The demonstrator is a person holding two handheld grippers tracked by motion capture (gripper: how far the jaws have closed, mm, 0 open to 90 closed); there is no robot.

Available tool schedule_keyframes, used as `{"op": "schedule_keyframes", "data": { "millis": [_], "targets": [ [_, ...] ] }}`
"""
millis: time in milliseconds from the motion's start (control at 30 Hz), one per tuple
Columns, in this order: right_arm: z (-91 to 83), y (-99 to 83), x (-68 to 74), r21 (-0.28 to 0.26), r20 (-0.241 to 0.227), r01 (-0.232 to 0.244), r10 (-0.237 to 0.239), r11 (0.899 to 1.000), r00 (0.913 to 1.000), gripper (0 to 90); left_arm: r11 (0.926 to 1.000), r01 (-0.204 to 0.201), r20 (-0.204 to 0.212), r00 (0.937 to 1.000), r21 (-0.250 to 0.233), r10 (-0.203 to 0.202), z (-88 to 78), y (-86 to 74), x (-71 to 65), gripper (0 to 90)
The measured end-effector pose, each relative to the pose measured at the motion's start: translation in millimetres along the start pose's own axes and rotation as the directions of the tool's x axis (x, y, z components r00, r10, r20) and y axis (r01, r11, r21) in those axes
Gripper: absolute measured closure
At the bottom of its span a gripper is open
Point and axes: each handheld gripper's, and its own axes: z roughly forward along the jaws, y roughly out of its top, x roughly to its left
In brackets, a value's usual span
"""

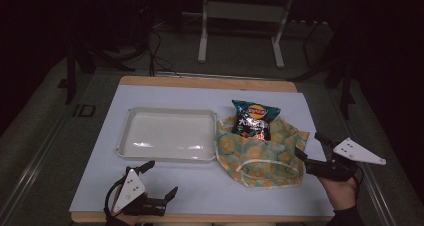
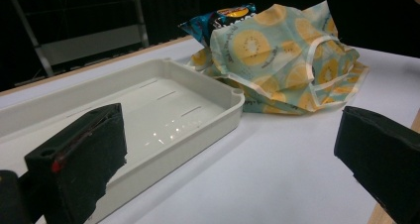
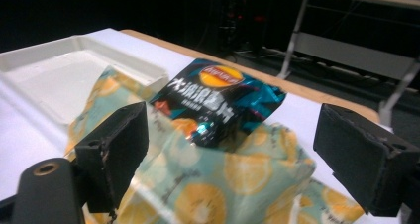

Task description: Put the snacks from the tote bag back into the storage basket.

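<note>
High view — chip bag [image 1: 253, 119] lies lengthwise, top pointing away, in cloth bag [image 1: 260, 153].

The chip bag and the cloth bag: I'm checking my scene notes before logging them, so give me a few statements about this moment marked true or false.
1. The chip bag sticks out of the fruit-print cloth bag. True.
2. The white tray holds the chip bag. False: nothing lies in the tray.
3. The right gripper is shut on the cloth bag. False: its jaws stand open beside the bag.
4. The left gripper is open, near the table's front edge. True.
5. The tray lies to the right of the cloth bag in the high view. False: left.
</note>
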Motion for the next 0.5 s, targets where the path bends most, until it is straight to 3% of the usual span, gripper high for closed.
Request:
{"op": "schedule_keyframes", "data": {
  "millis": [500],
  "targets": [
    [24.2,35.4,-5.5,-0.031,0.014,0.038,-0.038,0.999,0.9992,13.6,1.0,-0.004,0.007,1.0,0.004,0.004,0.9,0.0,0.9,0.2]
  ]
}}
